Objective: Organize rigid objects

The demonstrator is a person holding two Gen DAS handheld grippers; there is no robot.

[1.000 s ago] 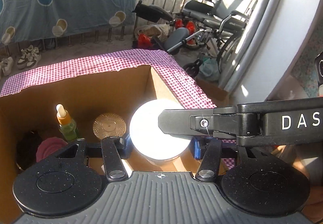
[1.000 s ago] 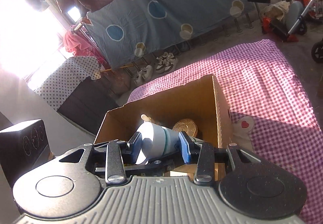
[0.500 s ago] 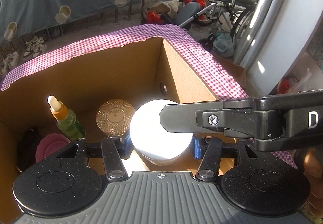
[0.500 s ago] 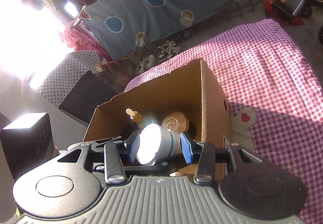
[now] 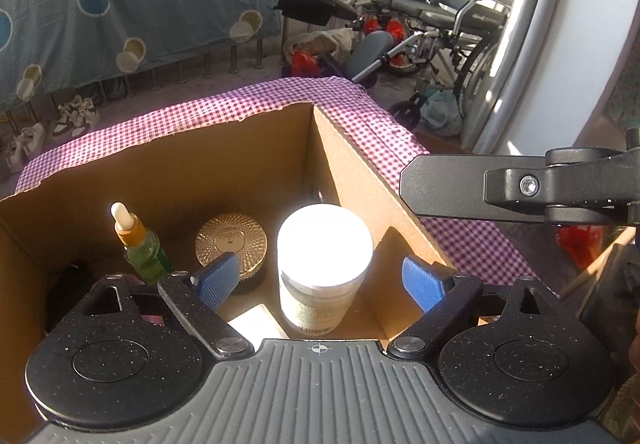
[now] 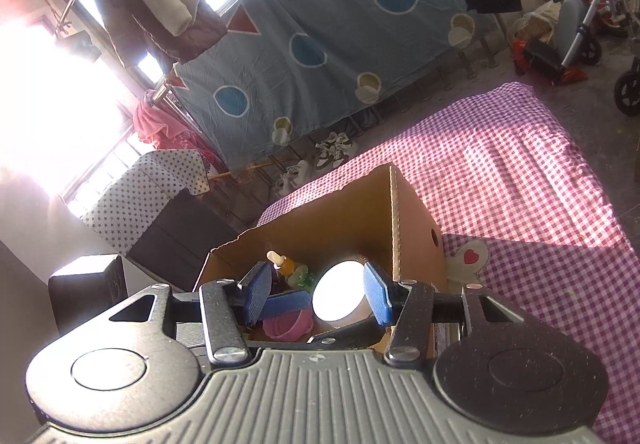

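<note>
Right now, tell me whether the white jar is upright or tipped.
Upright: the white jar stands in the cardboard box, lid facing up, free between the open left gripper.

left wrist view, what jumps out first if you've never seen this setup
A white-lidded jar glares in the sunlight, standing upright in the cardboard box between the open blue pads of the left claw. Left of it sit a gold-lidded jar and a green dropper bottle. The box rests on a pink checked cloth.

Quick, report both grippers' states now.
Left gripper: open, white jar standing free between its fingers.
Right gripper: open, holding nothing.
</note>
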